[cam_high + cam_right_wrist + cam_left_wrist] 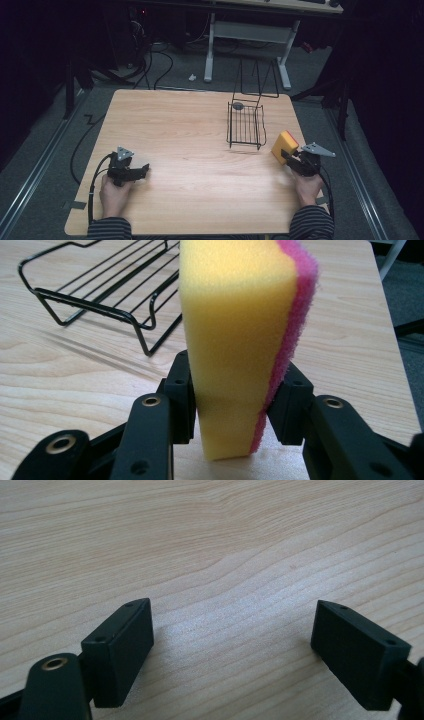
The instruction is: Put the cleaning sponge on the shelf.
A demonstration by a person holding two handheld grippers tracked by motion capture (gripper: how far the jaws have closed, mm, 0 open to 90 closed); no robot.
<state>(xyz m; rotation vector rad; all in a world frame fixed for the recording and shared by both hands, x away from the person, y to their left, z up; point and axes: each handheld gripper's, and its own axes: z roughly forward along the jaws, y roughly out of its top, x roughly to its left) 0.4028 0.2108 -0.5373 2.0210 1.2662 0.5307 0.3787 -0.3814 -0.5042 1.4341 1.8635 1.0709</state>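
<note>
Yellow foam with a pink scouring face: the sponge (240, 340) stands on edge at the lower right of the high view, pinched between the right gripper (235, 400)'s closed jaws. Grasping looks like the step in hand. Next comes lifting it toward the wire basket (246, 125) just up and left. The left gripper (232, 645) rests wide open and holds nothing, above the wooden table (175, 125).

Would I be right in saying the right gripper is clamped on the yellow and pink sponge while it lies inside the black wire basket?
Not quite: the right gripper is clamped on the yellow and pink sponge, but beside the black wire basket, not inside it, as the high view shows.
</note>
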